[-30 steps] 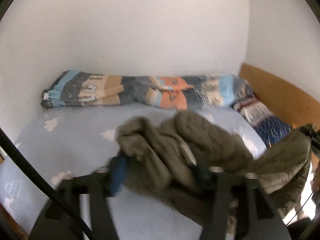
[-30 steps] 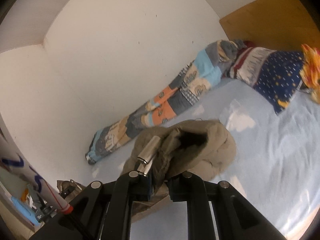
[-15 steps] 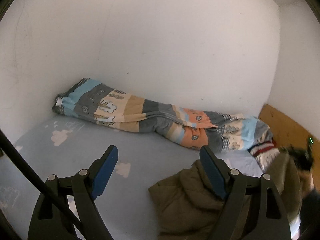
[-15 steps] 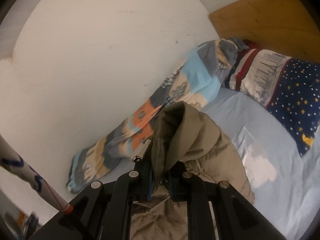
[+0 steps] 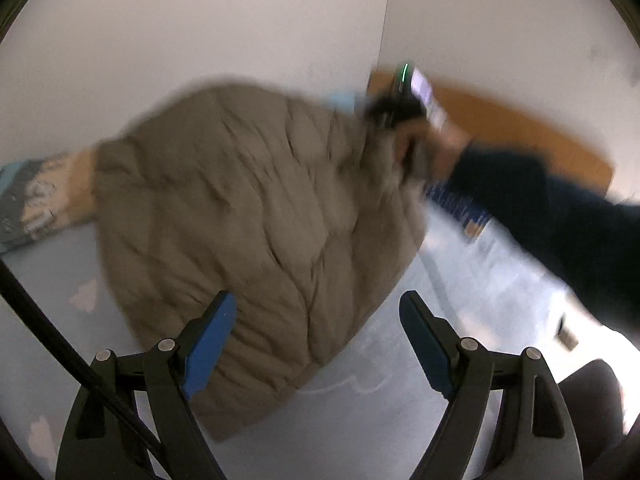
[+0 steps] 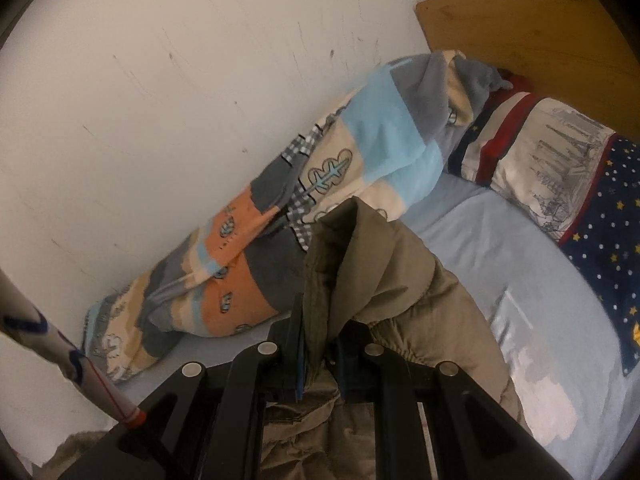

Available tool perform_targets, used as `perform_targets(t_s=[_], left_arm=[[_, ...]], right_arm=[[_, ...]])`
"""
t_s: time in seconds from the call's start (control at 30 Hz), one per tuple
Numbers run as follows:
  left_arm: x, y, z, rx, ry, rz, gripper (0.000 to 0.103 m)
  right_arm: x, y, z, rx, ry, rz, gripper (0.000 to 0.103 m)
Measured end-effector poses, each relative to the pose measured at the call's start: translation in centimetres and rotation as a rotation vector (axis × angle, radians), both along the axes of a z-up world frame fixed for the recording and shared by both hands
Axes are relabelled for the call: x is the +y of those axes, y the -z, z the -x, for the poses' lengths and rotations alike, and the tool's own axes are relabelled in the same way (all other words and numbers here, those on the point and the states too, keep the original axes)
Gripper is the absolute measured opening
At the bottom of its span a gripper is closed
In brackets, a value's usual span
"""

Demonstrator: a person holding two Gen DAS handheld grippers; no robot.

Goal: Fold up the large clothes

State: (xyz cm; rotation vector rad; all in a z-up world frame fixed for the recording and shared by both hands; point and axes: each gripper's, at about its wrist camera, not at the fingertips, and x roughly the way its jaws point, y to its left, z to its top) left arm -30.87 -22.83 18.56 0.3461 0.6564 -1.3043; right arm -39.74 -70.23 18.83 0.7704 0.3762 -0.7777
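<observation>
Holding padded jacket [image 5: 256, 216] by collar edge in my right gripper [image 6: 320, 364], hem trailing on bed [image 5: 360, 420]. Left gripper [image 5: 316, 344] spread, empty. Expect soft, bulky, slippery fabric; take hold at opposite hem corner.

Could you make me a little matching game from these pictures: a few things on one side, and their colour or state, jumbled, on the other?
Things:
1. padded jacket
2. bed sheet
3. left gripper
4. right gripper

States:
A. jaws apart, nothing between the pads
B. olive-brown, lifted by one edge
C. clamped on fabric
D. pale blue with cloud shapes

Pairs: 1-B, 2-D, 3-A, 4-C
</observation>
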Motion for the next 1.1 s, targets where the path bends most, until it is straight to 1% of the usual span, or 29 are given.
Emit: perform_targets(t_s=[0.03,0.1,0.13,0.17,0.2,0.23,0.3,0.33,0.43,0.47,0.53,0.57,0.6,0.67,0.73,0.77,0.8,0.83,0.87,0.93,1.0,1.1], left_arm=[[-1.6,1.3,-1.1,0.014,-0.024,-0.03,0.083],[-5.0,4.2,-4.8,0.085,-0.095,-0.081,0.083],[-6.4,5.3,-6.5,0.098,-0.141,-0.099,0.083],[-7.5,6.3,-7.9,0.092,-0.192,-0.122,0.083],[-8.4,7.1,-8.8,0.091,-0.213,-0.146,0.083],[-9.6,8.2,-9.9,0.091,-0.23,-0.186,0.085],[-10.4,9.3,-10.8,0.08,-0.282,-0.21,0.089],[-10.6,9.6,-11.1,0.08,-0.3,-0.223,0.093],[-11.1,10.5,-11.6,0.107,-0.321,-0.266,0.097],[-11.3,10.7,-11.7,0.114,-0.319,-0.273,0.098],[-11.4,10.8,-11.6,0.115,-0.324,-0.28,0.099],[-11.6,10.9,-12.4,0.114,-0.326,-0.283,0.099],[-11.6,11.0,-12.2,0.11,-0.327,-0.285,0.099],[-11.3,11.1,-12.3,0.105,-0.33,-0.285,0.101],[-11.2,11.5,-12.2,0.107,-0.331,-0.283,0.102],[-11.4,11.3,-11.9,0.103,-0.328,-0.286,0.102],[-11.5,11.3,-11.8,0.093,-0.324,-0.294,0.103],[-11.6,11.5,-11.8,0.087,-0.322,-0.3,0.103],[-11.6,11.6,-11.9,0.087,-0.32,-0.309,0.103],[-11.5,11.7,-12.1,0.091,-0.308,-0.318,0.103],[-11.6,11.8,-12.2,0.087,-0.283,-0.329,0.103],[-11.6,11.7,-12.4,0.074,-0.239,-0.346,0.103]], right_arm=[[-0.3,0.7,-0.4,0.011,0.001,-0.006,0.012],[-0.7,1.9,-0.8,0.027,0.0,-0.018,0.013],[-0.9,2.5,-0.9,0.032,-0.009,-0.027,0.013],[-1.0,3.0,-1.1,0.038,-0.016,-0.033,0.016],[-1.1,3.6,-1.0,0.045,-0.017,-0.038,0.021],[-1.2,4.0,-0.8,0.04,-0.018,-0.04,0.026],[-1.3,4.7,0.2,0.007,-0.025,-0.047,0.058],[-1.3,4.8,1.0,-0.014,-0.022,-0.05,0.062],[-1.0,4.5,3.1,-0.097,-0.088,-0.077,0.063],[-0.5,4.3,3.8,-0.098,-0.114,-0.064,0.063],[0.8,4.4,4.7,-0.037,-0.16,-0.01,0.063],[1.5,4.8,4.9,-0.001,-0.185,0.009,0.063],[2.2,5.6,5.0,0.042,-0.209,0.023,0.063],[3.2,8.1,4.9,0.167,-0.235,0.038,0.063],[3.5,10.7,4.8,0.285,-0.219,0.031,0.062],[3.4,12.5,4.8,0.336,-0.223,0.012,0.062],[3.3,14.1,4.8,0.35,-0.239,-0.013,0.062],[3.2,15.3,5.0,0.34,-0.245,-0.047,0.062],[3.2,16.4,5.5,0.31,-0.237,-0.089,0.062],[3.7,17.0,5.9,0.301,-0.225,-0.101,0.062],[4.7,17.1,6.1,0.323,-0.234,-0.106,0.062],[6.3,17.4,7.3,0.31,-0.25,-0.15,0.061]])
